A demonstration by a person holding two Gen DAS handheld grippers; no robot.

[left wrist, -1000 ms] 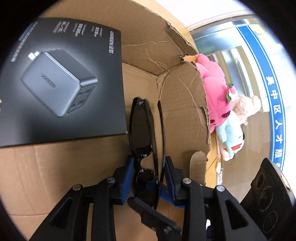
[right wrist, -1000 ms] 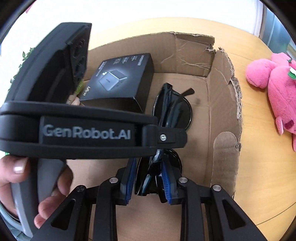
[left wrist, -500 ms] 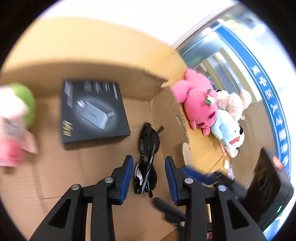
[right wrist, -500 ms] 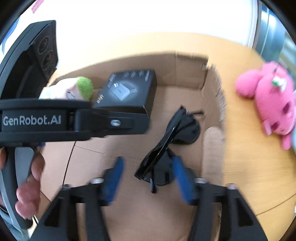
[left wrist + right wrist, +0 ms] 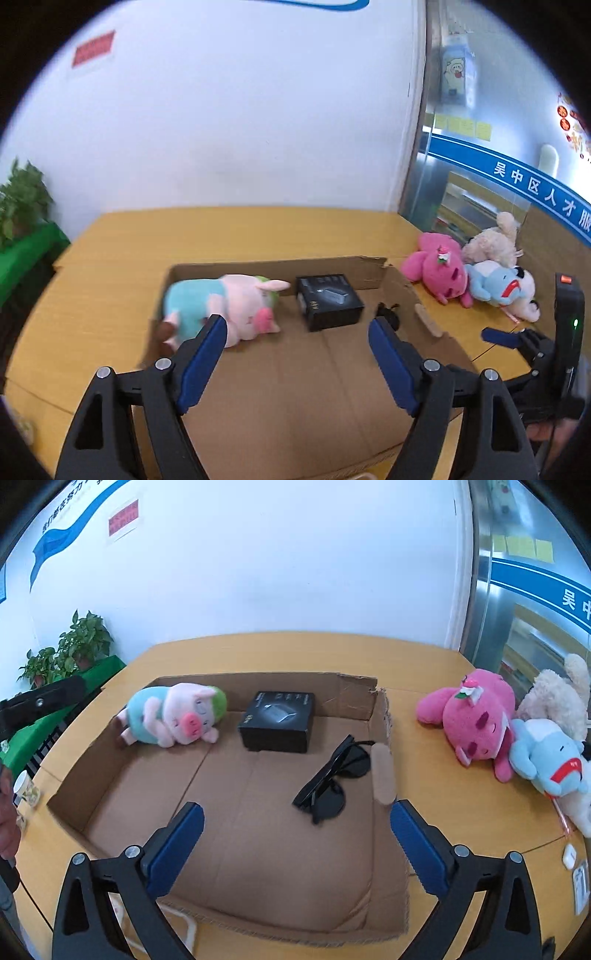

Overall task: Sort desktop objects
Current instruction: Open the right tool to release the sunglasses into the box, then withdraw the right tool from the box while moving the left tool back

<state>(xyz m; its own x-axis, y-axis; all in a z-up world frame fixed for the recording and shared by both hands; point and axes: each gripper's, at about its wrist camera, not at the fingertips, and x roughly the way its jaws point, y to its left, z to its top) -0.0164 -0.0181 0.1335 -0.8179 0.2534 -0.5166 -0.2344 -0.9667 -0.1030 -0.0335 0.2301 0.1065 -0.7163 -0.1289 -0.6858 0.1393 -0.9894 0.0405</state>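
Note:
A shallow cardboard box (image 5: 236,915) lies on the yellow table (image 5: 461,823). Inside it lie black sunglasses (image 5: 332,775) at the right, a black charger box (image 5: 277,720) at the back, and a pig plush (image 5: 173,716) at the back left. My right gripper (image 5: 295,830) is open and empty, above the box's front. My left gripper (image 5: 295,339) is open and empty, above the box (image 5: 295,398). The sunglasses (image 5: 386,314) are mostly hidden behind its right finger. The charger box (image 5: 328,301) and the pig plush (image 5: 221,302) also show there.
Three plush toys lie on the table to the right of the box: pink (image 5: 476,716), light blue (image 5: 550,760), cream (image 5: 557,694). A small white item (image 5: 569,854) lies near the right front edge. Potted plants (image 5: 70,646) stand at the far left.
Both grippers have opened and let go of the sunglasses, which now lie in the box. Both have pulled back and up, and their views have tilted up to the wall.

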